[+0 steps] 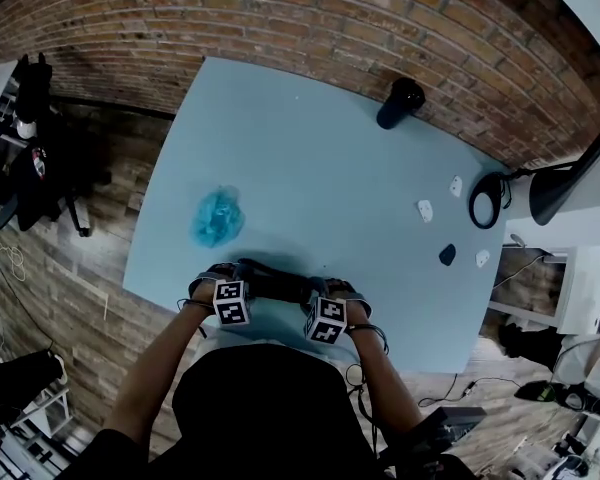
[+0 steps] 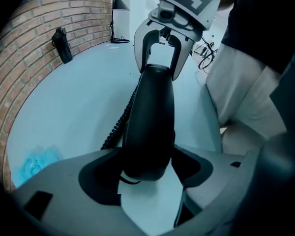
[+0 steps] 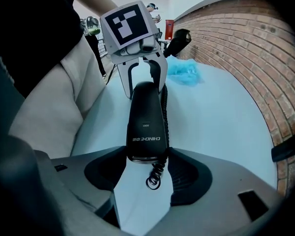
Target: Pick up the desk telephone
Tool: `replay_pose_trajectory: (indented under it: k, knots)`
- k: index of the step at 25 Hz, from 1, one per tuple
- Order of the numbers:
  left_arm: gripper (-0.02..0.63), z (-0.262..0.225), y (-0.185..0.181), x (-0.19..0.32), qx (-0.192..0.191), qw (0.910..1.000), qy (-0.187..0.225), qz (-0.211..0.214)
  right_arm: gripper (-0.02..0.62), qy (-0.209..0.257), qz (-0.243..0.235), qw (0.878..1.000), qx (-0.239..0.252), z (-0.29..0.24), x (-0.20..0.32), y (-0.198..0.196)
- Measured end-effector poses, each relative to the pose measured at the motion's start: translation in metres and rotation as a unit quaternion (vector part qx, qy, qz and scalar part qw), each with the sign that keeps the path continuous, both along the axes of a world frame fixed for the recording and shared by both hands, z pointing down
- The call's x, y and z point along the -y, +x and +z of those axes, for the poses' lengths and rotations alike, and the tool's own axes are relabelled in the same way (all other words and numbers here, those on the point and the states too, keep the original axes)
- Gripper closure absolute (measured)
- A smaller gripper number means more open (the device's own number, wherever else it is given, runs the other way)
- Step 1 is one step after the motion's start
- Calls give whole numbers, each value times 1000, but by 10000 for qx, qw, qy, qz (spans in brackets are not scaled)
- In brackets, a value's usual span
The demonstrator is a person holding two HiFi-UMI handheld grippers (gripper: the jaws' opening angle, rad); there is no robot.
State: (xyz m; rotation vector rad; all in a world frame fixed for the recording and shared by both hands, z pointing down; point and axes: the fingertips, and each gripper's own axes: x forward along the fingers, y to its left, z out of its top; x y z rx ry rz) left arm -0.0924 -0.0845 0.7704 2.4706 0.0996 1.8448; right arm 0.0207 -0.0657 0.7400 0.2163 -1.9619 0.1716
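I have both hand-held grippers down at the near edge of the bench (image 1: 310,148), one at each end of the telephone handset (image 1: 275,280), which lies across in front of me. I see only the black handset and its coiled cord (image 3: 155,173). No base unit shows in any of the 3 views.

The left hand-held gripper (image 2: 147,181) has its jaws wide apart with the rounded end of the handset between them. The pads stand just beside its sides, and I see no firm squeeze. The right hand-held gripper (image 3: 146,181) is also spread wide, astride the cord end, with its pads close to the sides but not visibly clamped on them.

My read is that the reach and line-up are done and the grasp is not. Both ends are bracketed and both tools point steeply down. I cannot tell whether the handset rests on the bench or is just off it, but nothing suggests a lift. What is left is to close both sets of jaws evenly on the 2 ends, then raise them together so the handset stays level and the cord trails free.

A crumpled blue wrapper (image 1: 218,218) and a dark bottle (image 1: 400,101) sit well clear of the work
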Motion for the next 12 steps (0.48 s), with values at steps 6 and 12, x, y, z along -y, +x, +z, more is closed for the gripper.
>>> replay_pose_trajectory:
  k: [6,12]
  knots:
    - [295,0,0,3,-74,9999,64,-55,345,-231,41,9997,-43,0,-5,-1]
    - [295,-1,-1,0,-53,9998,81,168,347,-169,-190,9996,-110,0,-9,-3]
